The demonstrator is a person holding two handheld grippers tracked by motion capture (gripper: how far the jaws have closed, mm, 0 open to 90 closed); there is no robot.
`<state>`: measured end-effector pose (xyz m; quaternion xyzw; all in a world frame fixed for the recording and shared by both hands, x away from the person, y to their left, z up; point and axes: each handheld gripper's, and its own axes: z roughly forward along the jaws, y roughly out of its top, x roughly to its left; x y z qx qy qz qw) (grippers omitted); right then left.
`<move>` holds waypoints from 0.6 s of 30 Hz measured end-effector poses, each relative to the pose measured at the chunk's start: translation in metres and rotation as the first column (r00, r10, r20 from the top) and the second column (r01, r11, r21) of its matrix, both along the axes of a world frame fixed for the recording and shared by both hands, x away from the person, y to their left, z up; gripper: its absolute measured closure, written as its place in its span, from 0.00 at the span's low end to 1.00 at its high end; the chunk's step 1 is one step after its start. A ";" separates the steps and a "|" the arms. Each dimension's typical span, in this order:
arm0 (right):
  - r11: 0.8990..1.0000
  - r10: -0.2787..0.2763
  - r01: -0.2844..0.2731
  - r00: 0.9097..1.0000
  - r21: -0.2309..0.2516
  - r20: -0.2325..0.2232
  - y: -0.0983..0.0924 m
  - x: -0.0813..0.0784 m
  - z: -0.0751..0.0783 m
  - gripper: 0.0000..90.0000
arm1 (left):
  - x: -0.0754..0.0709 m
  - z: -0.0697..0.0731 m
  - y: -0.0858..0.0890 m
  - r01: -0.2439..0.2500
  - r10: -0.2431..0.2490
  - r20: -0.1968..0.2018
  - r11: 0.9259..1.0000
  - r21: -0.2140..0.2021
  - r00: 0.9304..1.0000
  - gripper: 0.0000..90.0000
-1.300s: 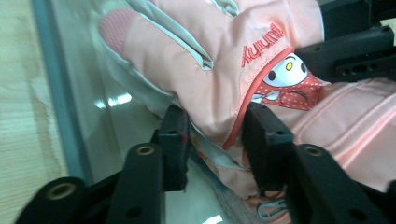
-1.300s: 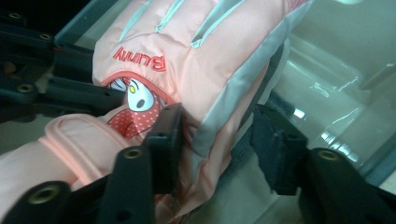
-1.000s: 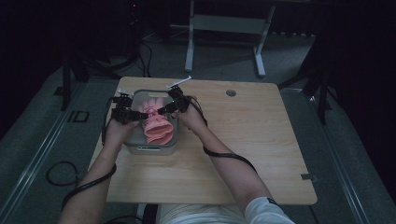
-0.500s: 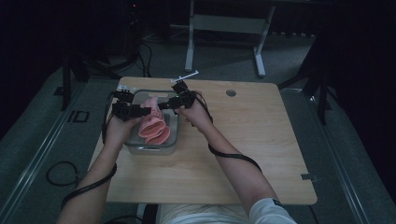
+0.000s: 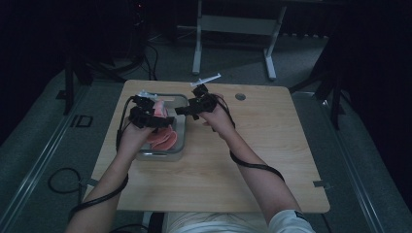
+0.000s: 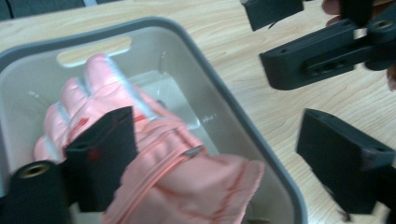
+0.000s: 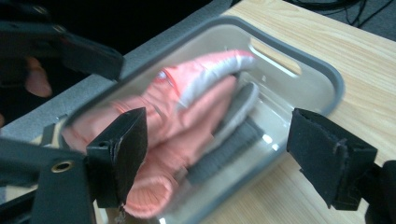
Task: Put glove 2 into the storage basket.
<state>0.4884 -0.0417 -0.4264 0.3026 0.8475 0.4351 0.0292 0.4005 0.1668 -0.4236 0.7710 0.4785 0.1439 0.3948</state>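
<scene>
Lying in the bin [image 5: 180, 127], the pink gloves [image 5: 163, 138] are left untouched. The left gripper [image 5: 145, 116] is held above the bin, the right gripper [image 5: 187, 109] just beside its rim; both jaws have just been opening, spread with nothing clamped.

My pink padded gloves [image 6: 154, 154] lie heaped in the grey tub [image 6: 243, 135], left of centre in the high view. One glove's grey palm faces up, its cuff towards the tub's near edge.
</scene>
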 end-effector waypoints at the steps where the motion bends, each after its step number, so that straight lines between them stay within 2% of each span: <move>1: 1.000 -0.004 0.004 1.000 -0.005 0.000 -0.003 -0.001 -0.001 0.22 | -0.001 0.000 -0.004 0.011 -0.011 0.007 1.000 0.006 1.000 0.06; 2: 1.000 -0.008 0.008 1.000 -0.011 0.002 -0.007 -0.001 -0.004 0.22 | -0.002 0.000 -0.008 0.018 -0.018 0.014 1.000 0.009 1.000 0.03; 5: 1.000 -0.018 0.018 1.000 -0.026 0.004 -0.017 -0.002 -0.008 0.22 | -0.005 0.001 -0.018 0.038 -0.039 0.039 0.999 0.025 0.998 0.01; 9: 0.999 -0.028 0.029 0.999 -0.039 0.017 -0.029 -0.004 -0.010 0.21 | -0.009 0.002 -0.031 0.089 -0.091 0.047 0.995 0.039 0.995 0.01; 10: 0.999 -0.028 0.029 0.999 -0.039 0.017 -0.029 -0.004 -0.010 0.21 | -0.009 0.002 -0.031 0.089 -0.091 0.047 0.995 0.039 0.995 0.01; 11: 0.999 -0.032 0.033 0.999 -0.041 0.018 -0.032 -0.004 -0.011 0.21 | -0.011 0.002 -0.040 0.119 -0.120 0.047 0.992 0.029 0.992 0.01; 14: 0.998 -0.045 0.046 0.999 -0.043 0.019 -0.045 -0.006 -0.013 0.20 | -0.015 0.000 -0.052 0.154 -0.156 0.054 0.988 0.028 0.986 0.01; 16: 0.998 -0.046 0.047 0.999 -0.046 0.021 -0.048 -0.006 -0.014 0.20 | -0.017 0.000 -0.056 0.160 -0.162 0.058 0.986 0.033 0.985 0.01; 18: 0.998 -0.044 0.046 0.999 -0.048 0.026 -0.055 -0.009 -0.016 0.20 | -0.020 -0.002 -0.066 0.189 -0.190 0.062 0.982 0.032 0.980 0.02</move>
